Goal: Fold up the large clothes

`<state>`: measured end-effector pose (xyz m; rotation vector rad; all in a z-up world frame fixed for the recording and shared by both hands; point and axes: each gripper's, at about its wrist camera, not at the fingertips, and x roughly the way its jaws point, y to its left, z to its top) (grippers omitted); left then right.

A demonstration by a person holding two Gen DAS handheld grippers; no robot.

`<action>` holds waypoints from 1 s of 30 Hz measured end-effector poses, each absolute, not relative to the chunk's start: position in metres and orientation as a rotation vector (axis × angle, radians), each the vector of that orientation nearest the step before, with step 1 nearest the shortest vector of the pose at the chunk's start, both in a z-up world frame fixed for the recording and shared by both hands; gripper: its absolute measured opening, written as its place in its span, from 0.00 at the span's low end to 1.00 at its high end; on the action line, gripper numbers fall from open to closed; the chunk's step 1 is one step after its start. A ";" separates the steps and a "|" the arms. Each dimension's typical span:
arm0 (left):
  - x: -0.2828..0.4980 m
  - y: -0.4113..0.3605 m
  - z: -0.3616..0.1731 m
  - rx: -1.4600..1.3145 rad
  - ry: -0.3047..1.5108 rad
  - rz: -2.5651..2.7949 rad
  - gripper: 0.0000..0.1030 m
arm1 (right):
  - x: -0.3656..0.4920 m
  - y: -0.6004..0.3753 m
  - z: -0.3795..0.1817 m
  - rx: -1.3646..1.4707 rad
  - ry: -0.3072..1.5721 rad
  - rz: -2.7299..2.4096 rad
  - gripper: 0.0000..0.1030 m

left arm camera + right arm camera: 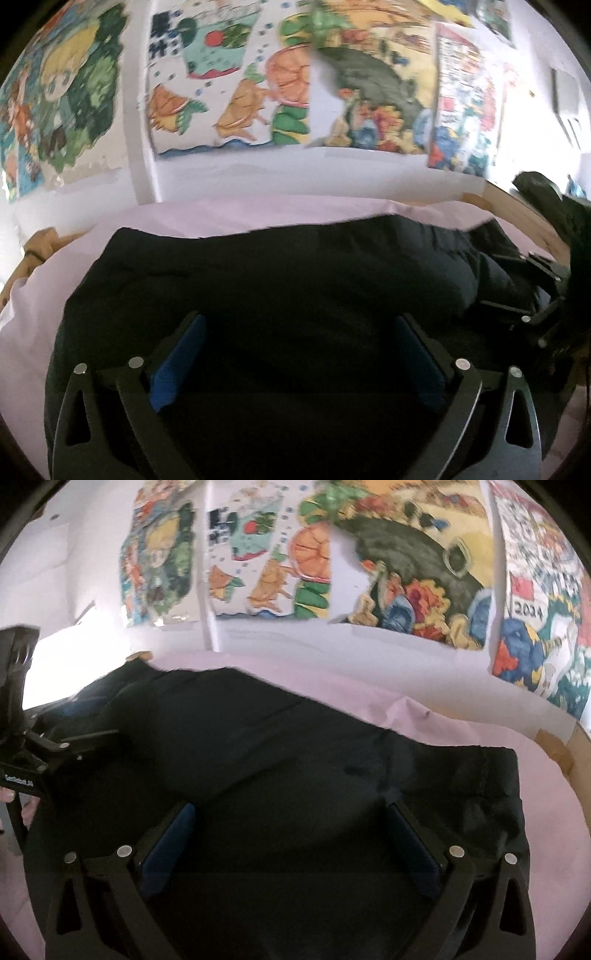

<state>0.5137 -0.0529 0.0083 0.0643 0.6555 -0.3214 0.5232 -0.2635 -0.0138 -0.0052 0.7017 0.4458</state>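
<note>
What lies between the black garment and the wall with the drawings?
Only a bare strip of the pink sheet lies between the black garment and the wall; both wrist views show it.

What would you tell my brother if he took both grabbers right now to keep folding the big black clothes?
Left gripper: jaws wide open, holding nothing, over the black garment.
Right gripper: jaws wide open too, empty, over the same garment.
The garment lies spread over the pink sheet, below the wall of drawings.
Done: hard to tell; it looks laid out, maybe folded once.
Left: probably grip an edge with each gripper and make the next fold.
</note>
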 end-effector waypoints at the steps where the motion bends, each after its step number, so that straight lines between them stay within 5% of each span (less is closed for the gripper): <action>1: 0.520 -0.047 0.008 0.044 0.659 -0.310 0.98 | 0.527 -0.266 -0.016 0.013 0.708 0.440 1.00; 14: 0.577 -0.038 -0.030 0.031 0.856 -0.287 0.99 | 0.578 -0.270 -0.063 0.095 0.914 0.457 1.00; 30: 0.564 -0.044 -0.037 0.072 0.791 -0.282 0.99 | 0.561 -0.275 -0.068 0.108 0.844 0.440 1.00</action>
